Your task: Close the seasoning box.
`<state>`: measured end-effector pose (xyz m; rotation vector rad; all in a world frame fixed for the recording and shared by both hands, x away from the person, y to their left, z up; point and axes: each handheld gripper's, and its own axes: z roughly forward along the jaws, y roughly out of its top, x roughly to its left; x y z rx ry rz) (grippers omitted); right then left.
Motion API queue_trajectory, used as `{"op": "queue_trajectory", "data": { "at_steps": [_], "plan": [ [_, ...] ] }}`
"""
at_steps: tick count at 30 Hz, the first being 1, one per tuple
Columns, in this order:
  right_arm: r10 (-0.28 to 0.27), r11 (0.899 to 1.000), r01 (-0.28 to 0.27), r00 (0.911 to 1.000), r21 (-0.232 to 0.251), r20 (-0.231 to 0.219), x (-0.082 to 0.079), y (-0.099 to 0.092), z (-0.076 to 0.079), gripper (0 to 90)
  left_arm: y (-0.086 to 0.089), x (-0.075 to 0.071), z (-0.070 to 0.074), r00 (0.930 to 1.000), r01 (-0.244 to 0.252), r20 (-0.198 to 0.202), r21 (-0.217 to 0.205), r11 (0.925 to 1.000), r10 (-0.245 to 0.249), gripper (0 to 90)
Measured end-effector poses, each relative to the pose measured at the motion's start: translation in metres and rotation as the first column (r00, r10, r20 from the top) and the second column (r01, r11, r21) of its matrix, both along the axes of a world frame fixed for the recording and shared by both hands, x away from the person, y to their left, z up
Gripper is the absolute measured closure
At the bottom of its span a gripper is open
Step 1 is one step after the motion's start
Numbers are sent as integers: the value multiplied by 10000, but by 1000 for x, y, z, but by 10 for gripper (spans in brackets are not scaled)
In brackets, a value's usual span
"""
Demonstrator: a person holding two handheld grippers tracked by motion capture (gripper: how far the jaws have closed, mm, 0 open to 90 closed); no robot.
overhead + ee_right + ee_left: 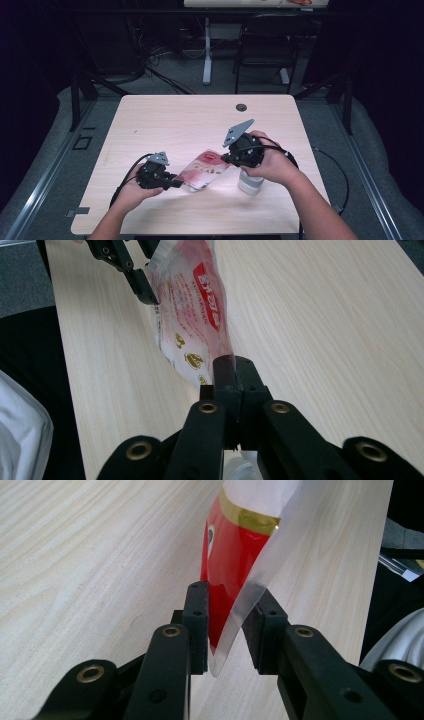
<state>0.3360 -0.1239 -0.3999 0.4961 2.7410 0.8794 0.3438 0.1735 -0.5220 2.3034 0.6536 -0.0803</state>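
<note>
- The red, white and clear plastic pouch with a gold band (204, 170) hangs stretched between the two claws, lifted just off the pale wood-grain surface (165, 120), one end at each claw's tips.
- The right claw (231, 371) has its black pads pressed together on one edge of the pouch; in the right gripper view the film runs straight away from those tips toward the other claw.
- The left claw (227, 630) is slightly spread: the clear sealed corner of the pouch sits between its pads, seeming to lie against one pad, with a visible gap to the other. It looks like no firm pinch.
- Risk, as I judge it: with the left pads parted, that end can slide out and the pouch would swing down from the right claw alone, its weight tugging on a thin strip of film.
- If the right claw pulls away while the left one bites only the slick clear margin, the film may stretch or tear instead of opening cleanly.
- A white cylindrical container (250, 182) stands on the surface directly beneath the right claw and the person's right hand (274, 165); a dropping wrist or a swinging pouch could knock it over.
- Behind the surface, well apart from both claws, a black chair (265, 45) and floor cables play no part.
</note>
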Motion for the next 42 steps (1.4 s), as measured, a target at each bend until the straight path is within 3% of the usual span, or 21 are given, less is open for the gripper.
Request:
{"op": "queue_trajectory", "data": {
  "at_steps": [10,21,30,35,42],
  "plan": [
    [61,9999,-60,9999,-89,135,-2,2,0,900,6,1,2,9995,-297,68,-239,9993,299,660],
    [213,9994,-206,9995,-274,241,-2,7,2,900,14,-1,14,9971,-579,485,-293,9979,593,636],
    [309,9988,-298,9991,-401,281,-2,13,5,900,15,-6,27,9949,-467,875,-307,9984,493,638],
    [354,9989,-344,9989,-321,293,-2,17,5,899,15,-8,32,9944,-347,975,-514,9981,396,641],
    [471,9989,-469,9985,-82,275,-3,24,7,897,12,-11,36,9932,-266,1118,-478,9985,318,659]
  ]
}}
